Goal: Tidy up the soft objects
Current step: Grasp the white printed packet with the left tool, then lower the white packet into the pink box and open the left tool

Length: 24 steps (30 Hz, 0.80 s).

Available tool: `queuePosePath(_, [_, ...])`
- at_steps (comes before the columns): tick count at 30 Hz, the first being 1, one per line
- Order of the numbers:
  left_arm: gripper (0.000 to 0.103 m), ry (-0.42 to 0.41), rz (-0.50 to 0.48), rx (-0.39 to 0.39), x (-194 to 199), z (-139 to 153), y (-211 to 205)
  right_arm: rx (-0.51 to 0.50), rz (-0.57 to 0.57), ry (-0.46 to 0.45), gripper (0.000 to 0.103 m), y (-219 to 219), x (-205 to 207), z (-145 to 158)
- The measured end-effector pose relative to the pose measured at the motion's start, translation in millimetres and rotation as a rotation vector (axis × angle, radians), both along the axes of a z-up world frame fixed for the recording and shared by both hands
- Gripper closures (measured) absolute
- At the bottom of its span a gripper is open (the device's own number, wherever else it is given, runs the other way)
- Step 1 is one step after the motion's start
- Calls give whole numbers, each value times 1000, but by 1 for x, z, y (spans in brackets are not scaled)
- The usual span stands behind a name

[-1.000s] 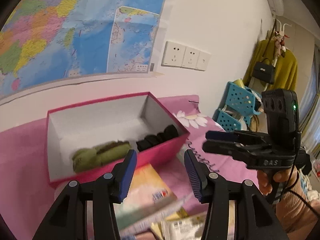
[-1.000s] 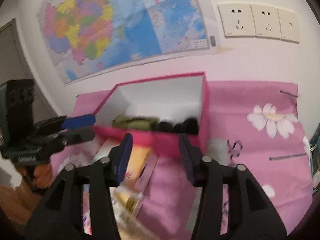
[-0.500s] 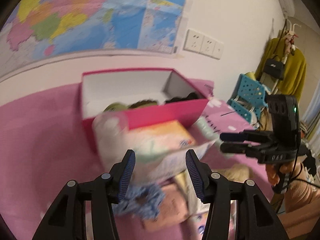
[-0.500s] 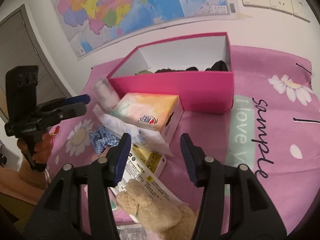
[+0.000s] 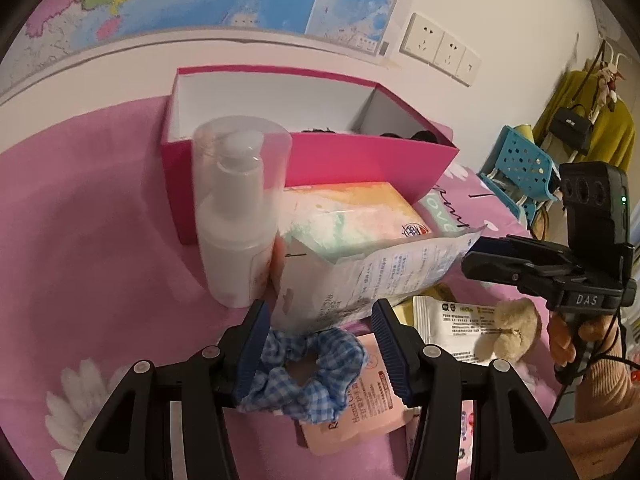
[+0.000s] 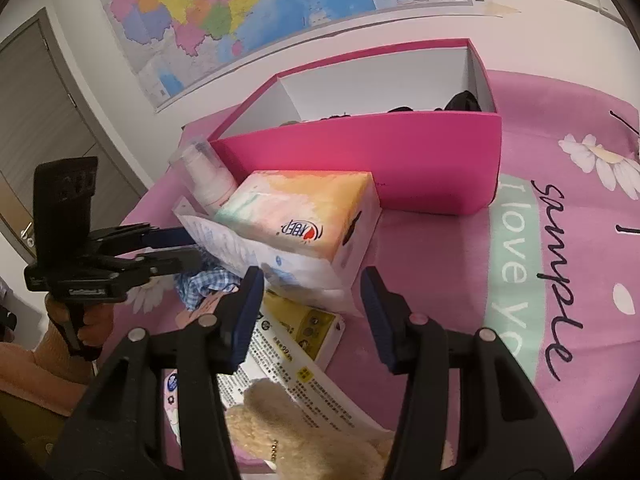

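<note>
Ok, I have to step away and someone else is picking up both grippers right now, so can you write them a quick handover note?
Left gripper: open, empty, straddling the blue gingham scrunchie, which lies on a pink packet.
Right gripper: open, empty, above the yellow packet, with the beige plush toy just below it.
Pink box: already holds dark soft items at its right end.
Left to do: the scrunchie and the plush toy are outside the box. The tissue pack, spray bottle and white pouch crowd the box front, so lift over them.
</note>
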<state>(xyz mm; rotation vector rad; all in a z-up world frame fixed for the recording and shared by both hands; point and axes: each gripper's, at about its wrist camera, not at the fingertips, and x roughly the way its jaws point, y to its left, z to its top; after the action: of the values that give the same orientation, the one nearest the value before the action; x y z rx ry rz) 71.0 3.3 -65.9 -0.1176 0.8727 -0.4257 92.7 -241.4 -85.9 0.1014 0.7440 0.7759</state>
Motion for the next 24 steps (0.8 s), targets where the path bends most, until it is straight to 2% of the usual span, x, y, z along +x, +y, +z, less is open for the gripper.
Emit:
queuePosePath(2, [59,2,-9,-9,0,-1,-3,-7,0,-10,61,2,-1,0])
queuePosePath(5, [64,-5,-3,19,-2,-1,-8,-19,-7,-21,66,2,-2,0])
queuePosePath(13, [65,-32,-1,6,-12,11,-9,-8,-13,-70,74,1,-13,12])
queuePosePath(24, [65,-136,-38,9,-15,54,-21,21,-47,-169,75,-13,-23,57])
